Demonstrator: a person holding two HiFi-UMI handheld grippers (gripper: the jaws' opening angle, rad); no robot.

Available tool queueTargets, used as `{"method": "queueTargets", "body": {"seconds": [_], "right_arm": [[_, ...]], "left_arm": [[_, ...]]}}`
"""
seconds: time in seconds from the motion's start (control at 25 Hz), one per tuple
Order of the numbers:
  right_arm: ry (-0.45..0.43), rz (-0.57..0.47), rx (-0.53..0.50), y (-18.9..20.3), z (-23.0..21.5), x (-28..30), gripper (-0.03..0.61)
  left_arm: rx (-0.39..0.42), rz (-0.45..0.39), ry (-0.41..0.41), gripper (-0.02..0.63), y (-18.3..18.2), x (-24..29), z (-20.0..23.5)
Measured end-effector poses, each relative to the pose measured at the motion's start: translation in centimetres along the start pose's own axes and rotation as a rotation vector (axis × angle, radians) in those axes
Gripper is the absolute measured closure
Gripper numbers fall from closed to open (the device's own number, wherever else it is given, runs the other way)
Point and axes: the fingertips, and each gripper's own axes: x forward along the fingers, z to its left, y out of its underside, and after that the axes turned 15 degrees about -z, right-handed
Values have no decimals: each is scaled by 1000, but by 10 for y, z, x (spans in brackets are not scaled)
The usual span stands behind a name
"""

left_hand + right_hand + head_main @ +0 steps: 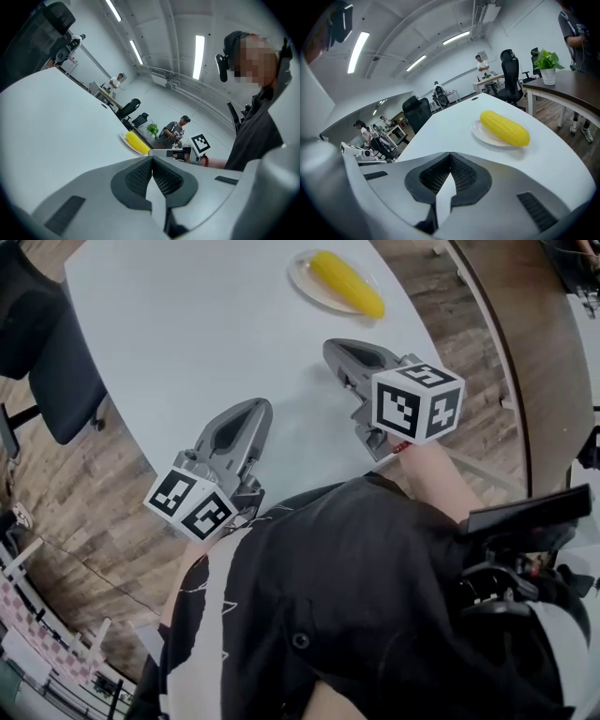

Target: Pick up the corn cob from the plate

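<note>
A yellow corn cob (347, 282) lies on a small white plate (307, 282) at the far side of the white table (187, 343). In the right gripper view the corn cob (505, 127) and plate (480, 133) sit ahead and to the right. My right gripper (336, 349) is shut and empty, short of the plate by about a gripper's length. My left gripper (256, 409) rests near the table's front edge, shut with nothing in it. From the left gripper view the corn cob (137, 142) shows far off, with the right gripper (161, 153) beside it.
A dark office chair (47, 352) stands left of the table. A brown curved desk (534, 343) runs along the right. In the right gripper view a potted plant (547, 65) sits on that desk, and people and chairs fill the room behind.
</note>
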Motion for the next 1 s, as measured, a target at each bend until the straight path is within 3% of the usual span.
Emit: {"method": "queueTargets", "body": {"seconds": [0.2, 0.4, 0.68, 0.84, 0.88, 0.92, 0.96, 1.0], "right_arm": [[-13, 0, -30, -5, 1, -3, 563], [-96, -23, -88, -12, 11, -1, 563], [-248, -18, -342, -81, -7, 42, 561], [-283, -54, -418, -91, -33, 34, 557], [-285, -60, -422, -92, -41, 33, 502], [-290, -58, -426, -93, -48, 34, 392], [-293, -48, -430, -93, -55, 37, 337], [-290, -31, -434, -93, -61, 41, 333]], "left_arm": [[-4, -12, 16, 600, 7, 0, -12], [51, -16, 3, 600, 26, -7, -27], [1, -121, -164, 600, 10, 44, -2], [-17, -159, -223, 600, 32, 63, -11], [-15, -169, -238, 600, 37, 67, -14], [-13, -178, -255, 600, 40, 70, -18], [-11, -187, -275, 600, 42, 71, -20], [-10, -195, -296, 600, 43, 72, -23]]}}
